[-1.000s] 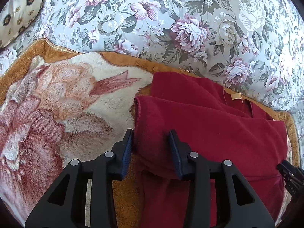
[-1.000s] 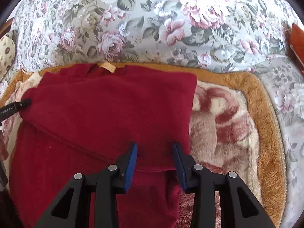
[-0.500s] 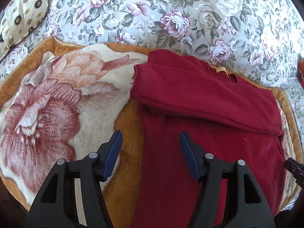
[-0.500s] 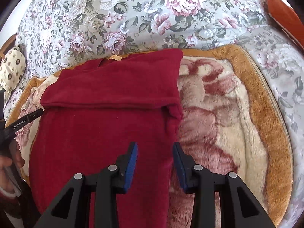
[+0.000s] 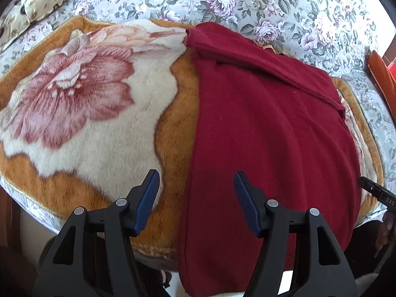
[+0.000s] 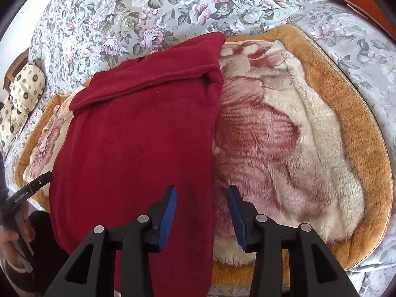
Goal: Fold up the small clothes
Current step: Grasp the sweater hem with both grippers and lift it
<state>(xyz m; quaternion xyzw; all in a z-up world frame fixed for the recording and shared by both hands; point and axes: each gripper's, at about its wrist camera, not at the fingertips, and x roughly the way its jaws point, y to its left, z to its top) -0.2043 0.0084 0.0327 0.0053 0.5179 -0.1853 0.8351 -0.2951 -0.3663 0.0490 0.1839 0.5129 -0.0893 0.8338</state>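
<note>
A: Where does the garment (image 5: 267, 136) lie?

B: Lengthwise on the blanket (image 5: 104, 128), its near hem hanging toward both grippers.

A: And the jaws?

B: Left gripper (image 5: 196, 200) and right gripper (image 6: 201, 212) straddle opposite side edges, jaws released, having just widened; neither grasps cloth.

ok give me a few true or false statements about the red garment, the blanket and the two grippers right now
1. The red garment lies on a plush blanket with a big pink flower. True.
2. The left gripper is clamped on the garment. False: its jaws stand open above the garment's edge and pinch nothing.
3. The garment's far end is folded over into a band across its width. True.
4. The right gripper holds a cushion. False: its jaws are open and empty, over the garment's other edge.
5. The garment lies wholly on the blanket. False: its near end hangs over the blanket's front edge.
6. A floral sheet lies beyond the blanket. True.
</note>
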